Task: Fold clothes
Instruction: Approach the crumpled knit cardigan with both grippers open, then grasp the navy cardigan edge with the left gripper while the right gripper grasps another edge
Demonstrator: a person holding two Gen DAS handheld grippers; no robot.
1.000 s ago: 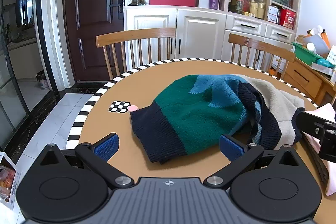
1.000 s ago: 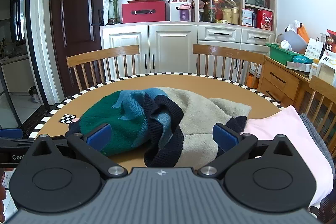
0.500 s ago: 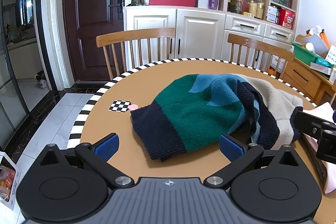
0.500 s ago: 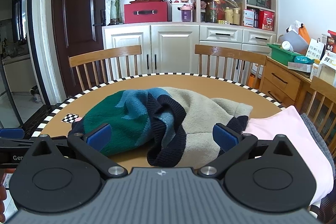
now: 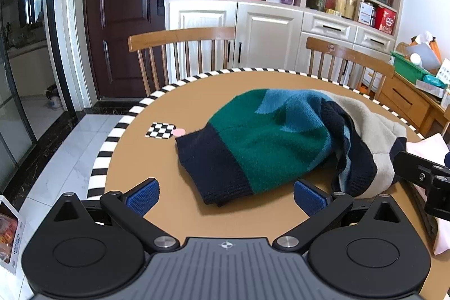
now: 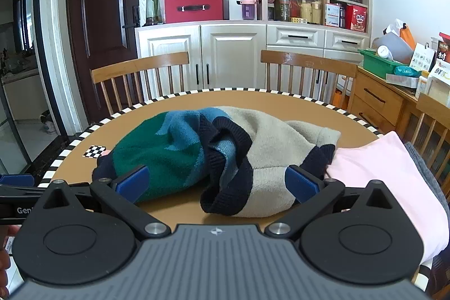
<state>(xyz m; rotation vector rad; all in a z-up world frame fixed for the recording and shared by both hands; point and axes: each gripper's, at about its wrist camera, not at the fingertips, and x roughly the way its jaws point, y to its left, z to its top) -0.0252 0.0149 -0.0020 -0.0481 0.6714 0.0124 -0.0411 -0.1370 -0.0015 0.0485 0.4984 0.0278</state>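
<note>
Where two chairs (image 6: 140, 69) stand, a round table (image 5: 168, 159) bears clothes.

Both views are bright and evenly lit by soft daylight, with a cool cast on the white cabinets (image 6: 233, 52). The sweater (image 5: 270, 142) throws only a faint, soft shadow on the tabletop (image 5: 168, 159). The dark door (image 5: 126, 4) carries a pale sheen. Focus is sharp throughout. Fisheye distortion bends the door frame and shelves at the edges, and the corners darken.
</note>
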